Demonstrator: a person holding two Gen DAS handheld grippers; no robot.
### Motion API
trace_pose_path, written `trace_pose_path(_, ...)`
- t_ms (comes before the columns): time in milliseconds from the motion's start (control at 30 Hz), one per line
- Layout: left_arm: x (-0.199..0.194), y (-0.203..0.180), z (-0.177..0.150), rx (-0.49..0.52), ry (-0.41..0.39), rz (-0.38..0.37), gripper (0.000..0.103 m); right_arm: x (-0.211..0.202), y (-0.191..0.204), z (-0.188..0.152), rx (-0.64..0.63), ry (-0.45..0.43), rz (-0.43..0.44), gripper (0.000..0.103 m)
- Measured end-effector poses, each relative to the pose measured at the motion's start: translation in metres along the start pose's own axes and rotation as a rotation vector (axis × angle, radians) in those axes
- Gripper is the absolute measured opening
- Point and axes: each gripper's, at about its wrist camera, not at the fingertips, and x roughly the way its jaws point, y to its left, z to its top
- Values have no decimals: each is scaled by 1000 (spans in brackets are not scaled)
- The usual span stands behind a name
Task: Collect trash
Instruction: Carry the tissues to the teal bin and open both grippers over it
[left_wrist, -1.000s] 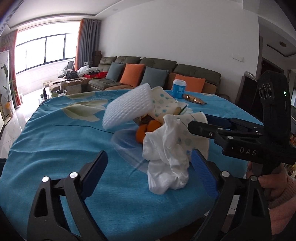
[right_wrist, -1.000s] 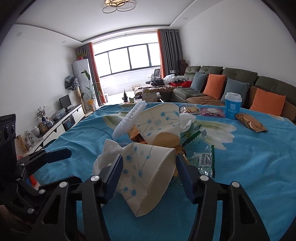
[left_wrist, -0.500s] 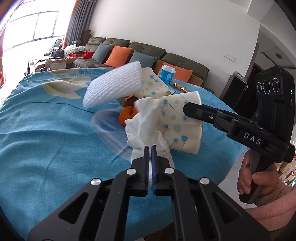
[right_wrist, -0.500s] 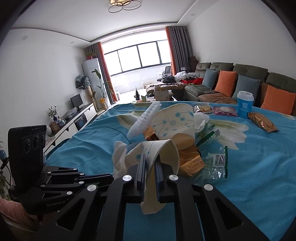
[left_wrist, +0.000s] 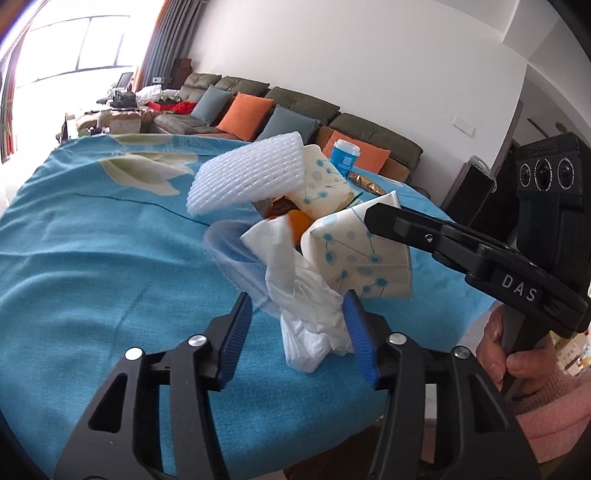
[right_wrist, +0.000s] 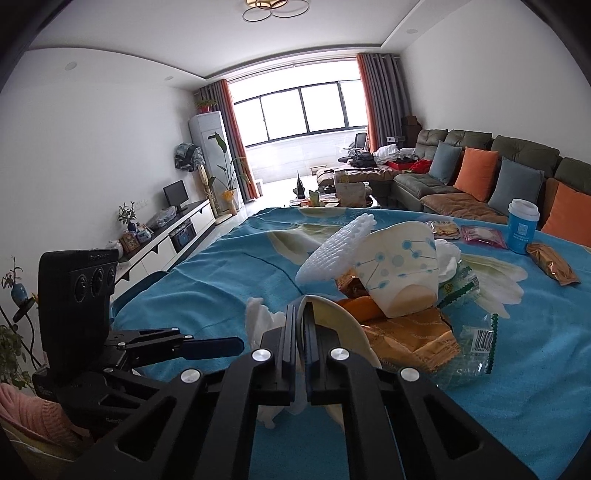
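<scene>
We see a heap of trash on a table with a blue cloth (left_wrist: 92, 240), from 2 cameras, 1 on each handheld gripper.

The left gripper (left_wrist: 297, 334) has its jaws partly apart; they have just been opening. A crumpled white tissue (left_wrist: 306, 314) hangs between the blue pads. It touches the right pad, while the left pad stands clear of it, so nothing is clamped. The tissue's upper end runs up ahead of the gripper toward the heap.

The right gripper (right_wrist: 300, 325) is closed on a paper cup (left_wrist: 354, 251), white with blue dots. Its 2 jaws pinch the cup's wall flat, with the rim just past the fingertips. In the left view this gripper comes in from the right, and its tip lies on the cup's top edge. A hand (left_wrist: 506, 354) in a pink sleeve grips its handle.

Ahead of both grippers lies the rest of the heap: a white foam net (left_wrist: 247, 181) leaning on top, a 2nd dotted cup (right_wrist: 399, 269) on its side, an orange peel (left_wrist: 299, 221), gold wrappers (right_wrist: 410, 339) and clear plastic packaging (right_wrist: 476, 343) to the right.

Farther off, ahead and to the right of the right gripper, a blue lidded cup (right_wrist: 522, 225) stands upright beside a snack bag (right_wrist: 552, 264).
</scene>
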Motion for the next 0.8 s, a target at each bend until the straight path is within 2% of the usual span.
trace_pose_path(33,2,1,0,-6,6,-12,35,0,1,1,-2,0,2,3)
trace_pose_path(100,5,3,0,-22,15,-46,6,2,0,3,-1,3,12,3)
trace_pose_path(133,6,5,0,-27,16,-51,4,3,1,4,2,4,22,3)
trace_pose_path(400,-26,15,3,-26,-62,1,2,12,18,16,-23,-5,94,3)
trace_pose_path(567,-67,31,6,-38,-128,87,2,21,37,29,-37,-16,169,2)
trace_pose_path(800,-129,67,9,-76,-218,245,2,51,69,47,-63,-3,283,2)
